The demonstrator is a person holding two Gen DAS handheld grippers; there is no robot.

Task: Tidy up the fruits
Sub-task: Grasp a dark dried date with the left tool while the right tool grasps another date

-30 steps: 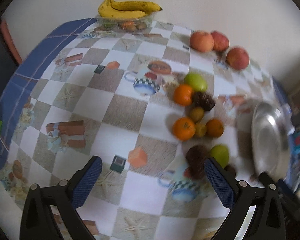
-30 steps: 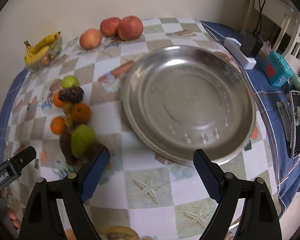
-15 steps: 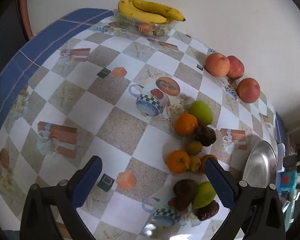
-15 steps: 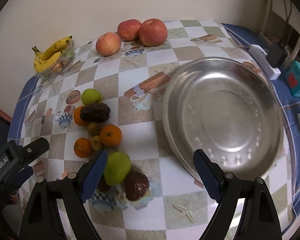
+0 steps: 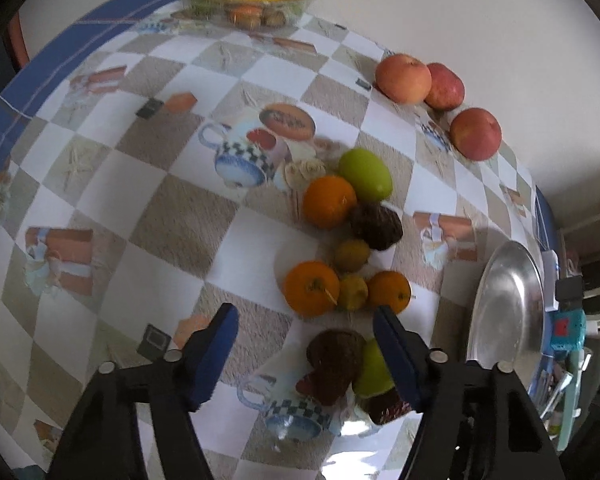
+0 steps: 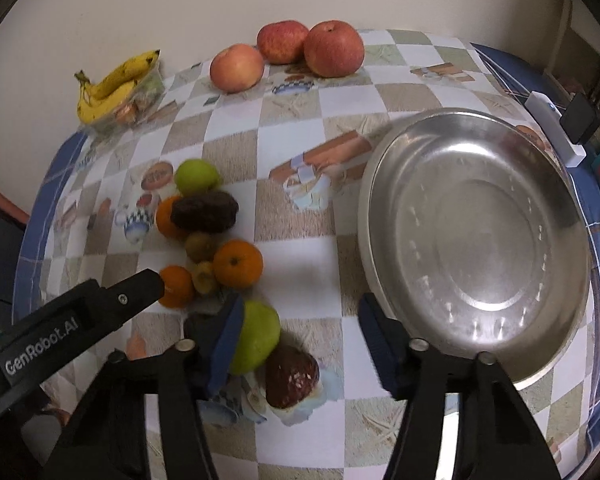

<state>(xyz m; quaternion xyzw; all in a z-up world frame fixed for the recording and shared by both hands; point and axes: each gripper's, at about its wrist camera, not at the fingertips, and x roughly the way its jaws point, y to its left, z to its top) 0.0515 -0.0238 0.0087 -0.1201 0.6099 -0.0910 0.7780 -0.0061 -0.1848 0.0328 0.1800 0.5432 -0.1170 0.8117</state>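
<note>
Hovering spread and empty over the fruit cluster near the table's middle: left gripper above a dark fruit, right gripper beside a green fruit. Steel dish bare toward the right edge; apples and bananas along the far edge. Crowded, touching, round: likely to nudge neighbours rolling, pinch two at once, or collide with the other gripper.
</note>
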